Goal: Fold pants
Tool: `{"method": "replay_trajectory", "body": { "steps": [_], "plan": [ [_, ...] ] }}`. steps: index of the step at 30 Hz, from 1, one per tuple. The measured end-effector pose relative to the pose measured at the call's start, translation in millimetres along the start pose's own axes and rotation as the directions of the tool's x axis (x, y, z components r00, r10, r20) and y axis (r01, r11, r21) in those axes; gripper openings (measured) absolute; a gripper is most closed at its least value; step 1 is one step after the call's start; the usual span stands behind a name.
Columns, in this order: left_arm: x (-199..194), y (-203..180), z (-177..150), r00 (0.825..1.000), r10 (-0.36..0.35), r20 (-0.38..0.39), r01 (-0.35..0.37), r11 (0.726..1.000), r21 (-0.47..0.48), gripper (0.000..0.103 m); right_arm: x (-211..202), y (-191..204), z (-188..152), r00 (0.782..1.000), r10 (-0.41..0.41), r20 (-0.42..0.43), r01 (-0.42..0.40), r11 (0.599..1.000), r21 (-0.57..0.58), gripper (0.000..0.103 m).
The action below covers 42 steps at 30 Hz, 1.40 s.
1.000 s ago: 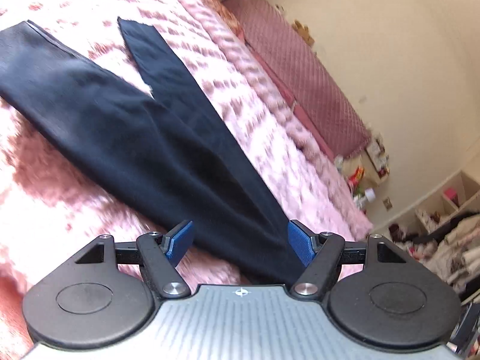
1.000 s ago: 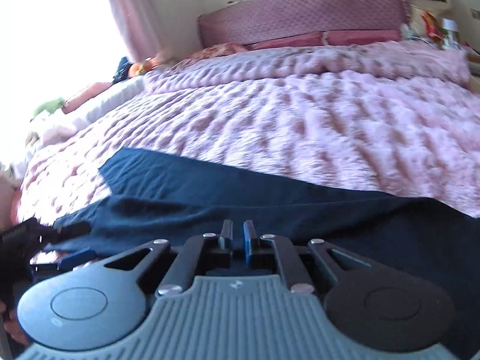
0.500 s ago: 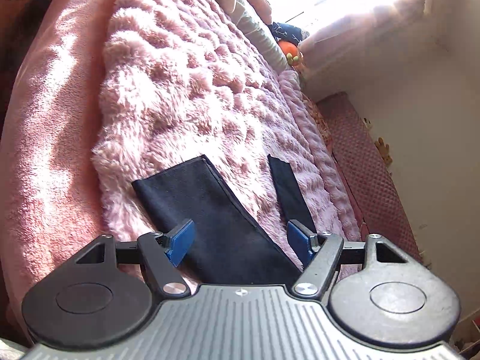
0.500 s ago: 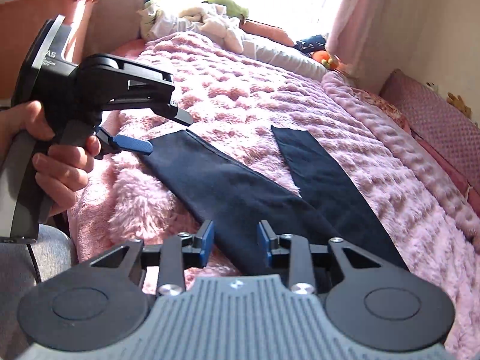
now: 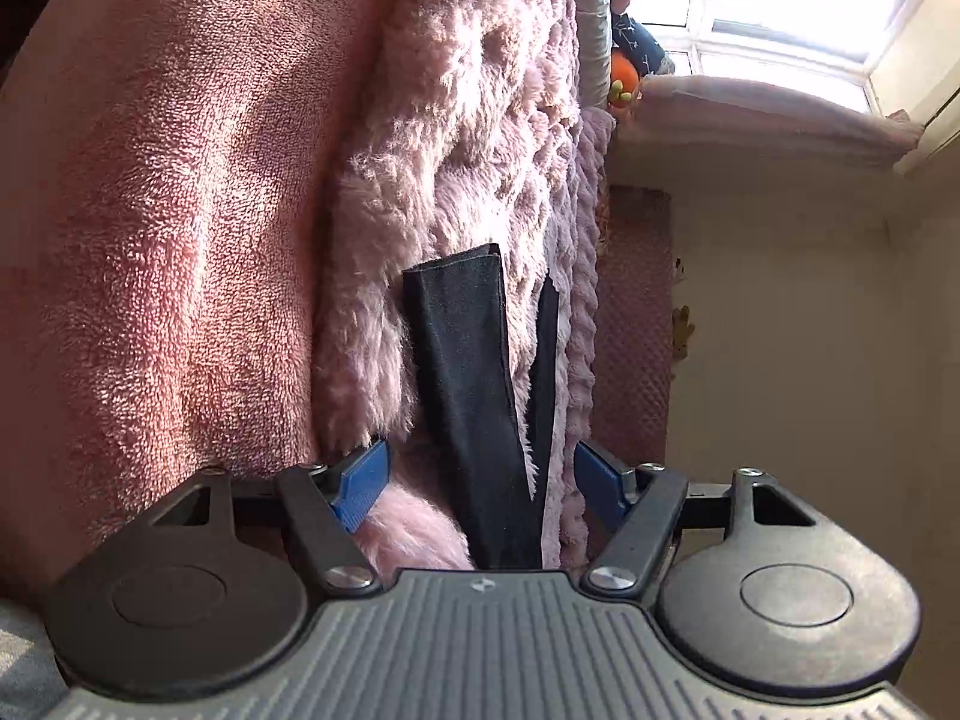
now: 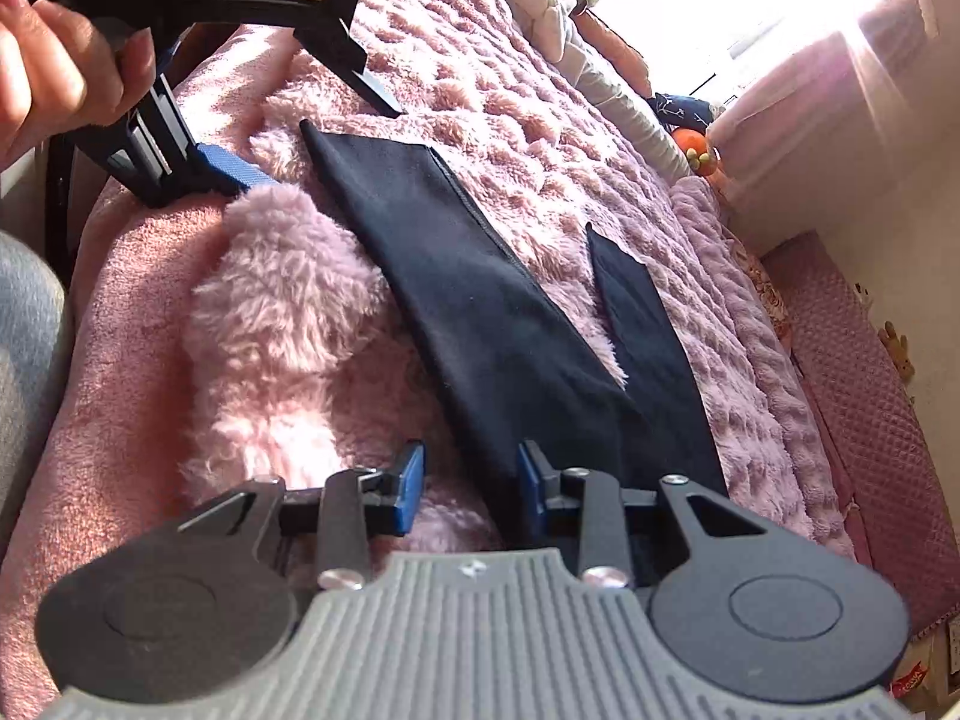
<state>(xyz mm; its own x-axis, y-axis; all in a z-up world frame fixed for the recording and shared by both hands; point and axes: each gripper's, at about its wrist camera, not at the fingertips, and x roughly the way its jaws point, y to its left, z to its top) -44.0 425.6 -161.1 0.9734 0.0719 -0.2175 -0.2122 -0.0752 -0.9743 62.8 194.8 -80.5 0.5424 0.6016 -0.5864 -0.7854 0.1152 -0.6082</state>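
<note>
The left gripper (image 5: 480,477) stands with its blue pads far apart, nothing clamped; the near trouser leg lies in the line of the gap beyond the pads, touching neither. From the right wrist view the same left gripper (image 6: 300,138) appears at upper left, carried by the person's hand (image 6: 57,42), one blue fingertip (image 6: 231,171) resting just at the fluffy fold of the blanket, beside the hem of the near leg. The right gripper (image 6: 471,489) has its jaws partly apart, nothing pinched between them; the edge of the dark cloth passes just beyond its right-hand pad, and whether pad and cloth touch cannot be told. The pants (image 6: 480,300) are dark navy, lying flat on the fluffy pink blanket (image 6: 540,90), legs spread in a V with the hems pointing away towards the window (image 5: 798,6) and the joined part nearest the right gripper. The near leg (image 5: 462,360) lies beside a raised fold of the blanket (image 6: 282,312); the far leg (image 6: 648,324) lies apart from it, pink pile showing between them. A coarser pink cover (image 5: 180,210) hangs over the bed edge at left. An orange soft toy (image 6: 693,147) sits near the sill.
</note>
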Motion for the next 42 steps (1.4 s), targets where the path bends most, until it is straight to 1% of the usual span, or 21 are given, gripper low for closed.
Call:
{"method": "replay_trajectory", "body": {
  "steps": [2, 3, 4, 5, 7, 9, 11, 12, 13, 14, 18, 20, 23, 25, 29, 32, 35, 37, 38, 40, 42],
  "plan": [
    [7, 11, 9, 0.995, -0.101, -0.011, 0.100, 0.992, -0.075, 0.081, -2, -1, -6, 1.000, -0.023, 0.000, 0.023, 1.000, -0.013, 0.031],
    [12, 16, 14, 0.991, -0.129, -0.026, 0.125, 0.987, -0.105, 0.075, -3, -4, -9, 1.000, -0.027, -0.002, 0.027, 1.000, 0.002, 0.033],
    [19, 21, 19, 0.990, -0.136, -0.037, 0.129, 0.981, -0.143, 0.063, -4, -9, -15, 1.000, -0.025, -0.005, 0.026, 0.999, 0.036, 0.033],
    [23, 24, 21, 0.991, -0.129, -0.038, 0.121, 0.980, -0.159, 0.057, -6, -13, -20, 0.999, -0.030, -0.011, 0.031, 0.998, 0.059, 0.034],
    [30, 24, 23, 0.993, -0.105, -0.050, 0.098, 0.986, -0.134, 0.040, -10, -19, -31, 0.998, -0.065, -0.019, 0.066, 0.995, 0.071, 0.036],
    [36, 21, 24, 0.995, -0.082, -0.065, 0.075, 0.992, -0.099, 0.031, -13, -26, -44, 0.995, -0.099, -0.029, 0.101, 0.993, 0.067, 0.037],
    [40, 19, 25, 0.994, -0.082, -0.069, 0.076, 0.994, -0.085, 0.025, -14, -33, -56, 0.990, -0.130, -0.058, 0.134, 0.989, 0.064, 0.036],
    [41, 19, 26, 0.994, -0.083, -0.071, 0.077, 0.993, -0.087, 0.016, -15, -38, -64, 0.987, -0.143, -0.074, 0.148, 0.987, 0.061, 0.036],
    [43, 18, 26, 0.994, -0.082, -0.073, 0.075, 0.993, -0.094, 0.012, -16, -42, -72, 0.985, -0.151, -0.087, 0.157, 0.986, 0.063, 0.036],
    [43, 18, 25, 0.994, -0.079, -0.071, 0.071, 0.992, -0.101, 0.011, -17, -46, -79, 0.983, -0.156, -0.099, 0.163, 0.985, 0.060, 0.034],
    [50, 8, 31, 0.994, -0.077, -0.071, 0.070, 0.993, -0.097, 0.008, -20, -56, -104, 0.981, -0.142, -0.134, 0.148, 0.988, 0.038, 0.005],
    [50, -3, 31, 0.994, -0.084, -0.069, 0.079, 0.995, -0.067, 0.004, -24, -64, -110, 0.985, -0.132, -0.113, 0.140, 0.988, 0.063, 0.000],
    [57, -26, 30, 0.993, -0.086, -0.081, 0.085, 0.996, -0.020, 0.003, -29, -90, -111, 0.993, -0.088, -0.080, 0.104, 0.969, 0.224, 0.000],
    [65, -42, 28, 0.993, -0.089, -0.084, 0.087, 0.996, -0.019, 0.003, -29, -108, -110, 0.996, -0.072, -0.057, 0.086, 0.949, 0.303, 0.000],
    [95, -78, 29, 0.984, -0.148, -0.102, 0.144, 0.989, -0.038, 0.003, -22, -136, -109, 0.997, -0.067, -0.026, 0.071, 0.917, 0.391, 0.000],
    [121, -112, 35, 0.986, -0.137, -0.097, 0.135, 0.991, -0.019, 0.003, -15, -161, -111, 0.998, -0.058, 0.006, 0.048, 0.880, 0.472, 0.000],
    [145, -151, 39, 0.989, -0.106, -0.101, 0.110, 0.993, 0.034, 0.003, -5, -185, -117, 0.998, -0.054, 0.030, 0.030, 0.846, 0.532, 0.000],
    [159, -178, 35, 0.994, -0.071, -0.078, 0.081, 0.988, 0.134, 0.003, 3, -197, -122, 0.998, -0.056, 0.034, 0.028, 0.834, 0.551, 0.000],
    [167, -188, 30, 0.997, -0.037, -0.061, 0.048, 0.982, 0.185, 0.003, 9, -203, -125, 0.998, -0.055, 0.035, 0.026, 0.827, 0.562, 0.000],
    [177, -195, 20, 0.999, 0.025, -0.045, -0.014, 0.972, 0.234, 0.003, 23, -217, -134, 0.999, -0.033, 0.040, 0.002, 0.801, 0.599, 0.000],
    [193, -194, 19, 0.998, 0.065, -0.020, -0.059, 0.971, 0.231, 0.003, 39, -228, -141, 0.999, -0.011, 0.051, -0.023, 0.783, 0.621, 0.000]
  ]
}}
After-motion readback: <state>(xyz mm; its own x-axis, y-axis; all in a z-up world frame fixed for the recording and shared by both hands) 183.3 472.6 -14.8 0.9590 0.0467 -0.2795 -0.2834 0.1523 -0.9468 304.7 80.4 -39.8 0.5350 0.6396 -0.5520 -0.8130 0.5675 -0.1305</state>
